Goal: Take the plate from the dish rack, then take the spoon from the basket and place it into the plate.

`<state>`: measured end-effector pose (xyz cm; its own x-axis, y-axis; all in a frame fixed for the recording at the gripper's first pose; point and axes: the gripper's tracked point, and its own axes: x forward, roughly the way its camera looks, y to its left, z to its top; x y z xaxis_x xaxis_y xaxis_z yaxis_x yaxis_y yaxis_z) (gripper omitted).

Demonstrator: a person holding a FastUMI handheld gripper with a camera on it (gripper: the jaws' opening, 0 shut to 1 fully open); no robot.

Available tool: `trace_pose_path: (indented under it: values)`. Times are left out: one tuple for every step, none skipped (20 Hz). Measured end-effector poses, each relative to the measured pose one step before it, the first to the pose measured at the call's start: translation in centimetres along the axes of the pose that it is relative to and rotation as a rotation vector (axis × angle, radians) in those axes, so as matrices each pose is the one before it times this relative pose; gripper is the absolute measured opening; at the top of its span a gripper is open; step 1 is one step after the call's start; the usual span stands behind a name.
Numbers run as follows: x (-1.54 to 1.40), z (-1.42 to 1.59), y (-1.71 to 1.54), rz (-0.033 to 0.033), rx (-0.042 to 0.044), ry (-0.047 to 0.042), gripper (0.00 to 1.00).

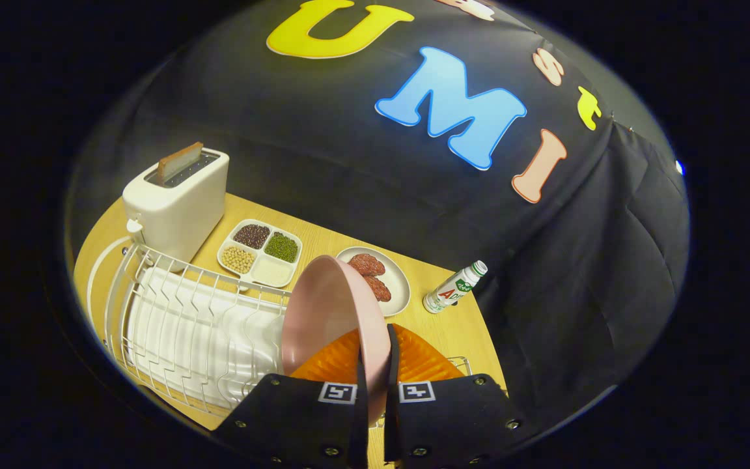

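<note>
A pink plate stands on edge, lifted above the white wire dish rack. My gripper is shut on the pink plate's rim, one finger on each side of it. Behind the pink plate, an orange plate sits upright in the rack's right end. The rack's white drip tray shows through the wires to the left of my fingers.
A white toaster with a slice of toast stands beyond the rack. A four-part dish of beans, a small plate with red food and a lying bottle rest on the wooden table.
</note>
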<state>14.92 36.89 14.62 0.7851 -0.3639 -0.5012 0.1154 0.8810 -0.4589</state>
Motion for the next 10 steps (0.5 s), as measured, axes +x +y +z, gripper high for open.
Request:
trace_pose_path:
  values:
    - [-0.395, 0.495, -0.671, 0.00788, 0.01395, -0.01329, 0.09]
    - [-0.43, 0.399, -0.659, 0.00858, 0.00565, -0.01894, 0.09]
    - [-0.496, 0.532, -0.649, 0.00853, 0.00425, -0.02476, 0.1]
    - [-0.446, 0.402, -0.738, 0.00616, 0.00965, -0.02183, 0.09]
    - [-0.495, 0.271, -0.699, 0.00571, 0.0124, -0.01334, 0.09]
    - [-0.456, 0.091, -0.656, 0.01196, 0.01468, -0.0042, 0.09]
    - [-0.485, 0.205, -0.699, 0.01136, 0.01796, -0.0053, 0.09]
    - [-0.477, 0.095, -0.829, 0.0063, 0.01759, -0.006, 0.09]
    - [-0.545, -0.007, -0.888, 0.00571, 0.01617, -0.00218, 0.09]
    - [-0.474, -0.113, -0.886, 0.00725, 0.01323, -0.00474, 0.09]
